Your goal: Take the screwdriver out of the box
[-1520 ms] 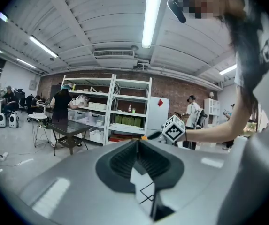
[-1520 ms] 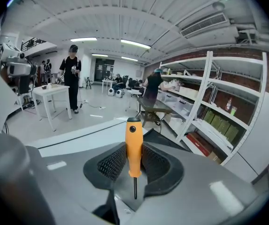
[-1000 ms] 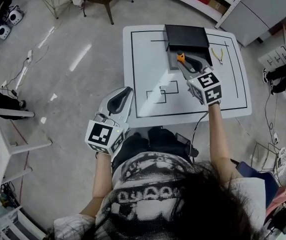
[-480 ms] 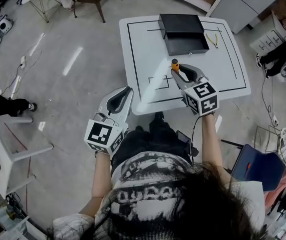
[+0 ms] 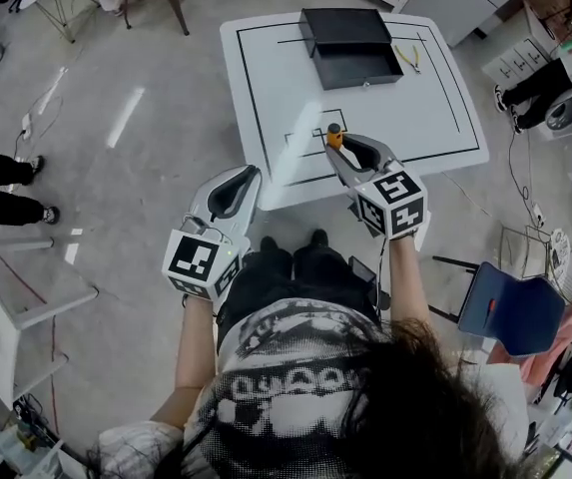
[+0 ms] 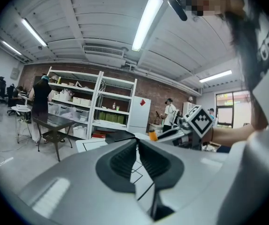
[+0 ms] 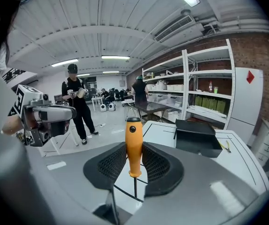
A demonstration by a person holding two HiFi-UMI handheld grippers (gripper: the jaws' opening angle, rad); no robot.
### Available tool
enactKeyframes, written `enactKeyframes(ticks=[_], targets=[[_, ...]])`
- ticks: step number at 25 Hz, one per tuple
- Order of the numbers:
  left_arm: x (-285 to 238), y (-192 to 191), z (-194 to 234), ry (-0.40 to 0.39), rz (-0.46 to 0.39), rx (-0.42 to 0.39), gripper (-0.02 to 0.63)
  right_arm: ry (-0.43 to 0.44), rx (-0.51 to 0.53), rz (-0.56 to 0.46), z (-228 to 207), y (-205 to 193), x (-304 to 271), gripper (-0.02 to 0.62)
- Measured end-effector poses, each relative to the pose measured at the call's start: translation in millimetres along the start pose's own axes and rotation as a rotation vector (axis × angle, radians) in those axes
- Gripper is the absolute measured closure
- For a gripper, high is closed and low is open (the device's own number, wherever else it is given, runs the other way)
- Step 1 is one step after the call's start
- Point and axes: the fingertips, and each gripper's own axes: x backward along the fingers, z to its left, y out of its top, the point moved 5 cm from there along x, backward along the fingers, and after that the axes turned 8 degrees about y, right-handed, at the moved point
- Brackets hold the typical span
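1. Screwdriver (image 5: 334,136), orange handle, thin dark shaft. It is out of the box (image 5: 355,65), well apart from it on your side, and held upright with the handle topmost.
2. Your right gripper (image 5: 333,146). It is nearer you than the box, and its pads are clamped on the screwdriver's handle from both sides.
3. Your left gripper (image 5: 249,173). It is down-left of the box, well apart from it. Its jaws are pressed together with nothing between them.
4. Box: black, open, with its lid at the far side.
5. Pliers (image 5: 408,58), yellow-handled. They lie just beside the box's right wall.
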Motion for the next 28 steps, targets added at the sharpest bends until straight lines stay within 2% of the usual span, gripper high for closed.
enactKeyframes(ticks=[12, 28], targets=[[-10, 2, -41, 0.0, -0.004, -0.018, 0.606, 0.017, 0.011, 0.015, 2, -22, 41, 0.491], [18, -14, -165, 0.124, -0.013, -0.016, 0.606, 0.118, 0.038, -0.015, 3, -85, 157, 0.491]])
